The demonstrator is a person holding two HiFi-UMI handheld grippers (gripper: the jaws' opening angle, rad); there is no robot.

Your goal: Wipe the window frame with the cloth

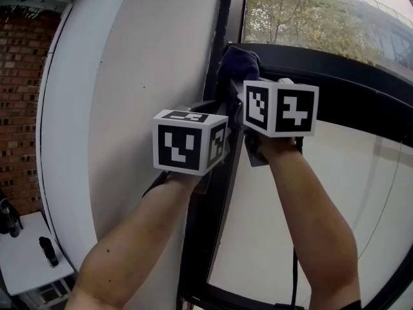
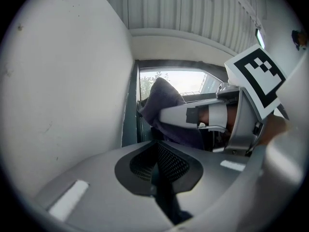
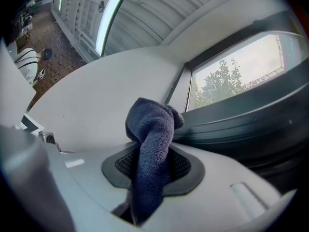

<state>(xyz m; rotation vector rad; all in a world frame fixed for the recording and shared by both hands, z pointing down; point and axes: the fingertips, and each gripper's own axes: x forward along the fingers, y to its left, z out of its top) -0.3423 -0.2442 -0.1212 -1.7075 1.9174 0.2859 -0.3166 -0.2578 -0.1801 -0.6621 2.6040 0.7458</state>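
Right gripper: jaws closed on a dark blue cloth, pinched between the pads with the lower tail caught in the slot behind them.

Cloth's long axis is seen to run out along the jaws, away from the gripper. The free end is bunched into a rounded wad and folded over to the right, toward the window frame. In the head view the wad is placed up at the corner where the dark upright of the frame meets the dark cross bar. It appears to lie against the frame there, though contact cannot be confirmed.

Left gripper: jaws closed together, with nothing held between them. It is held just beside the right gripper, slightly lower, and pointed the same way, up along the upright. The cloth and the right gripper's body are seen from it ahead and to the right.

Both forearms are raised from below.

Surroundings: a white wall is noted left of the upright. Glass with trees is noted above the cross bar, and a paler pane below it. A brick wall and a white table carrying small dark items are recorded at far left.
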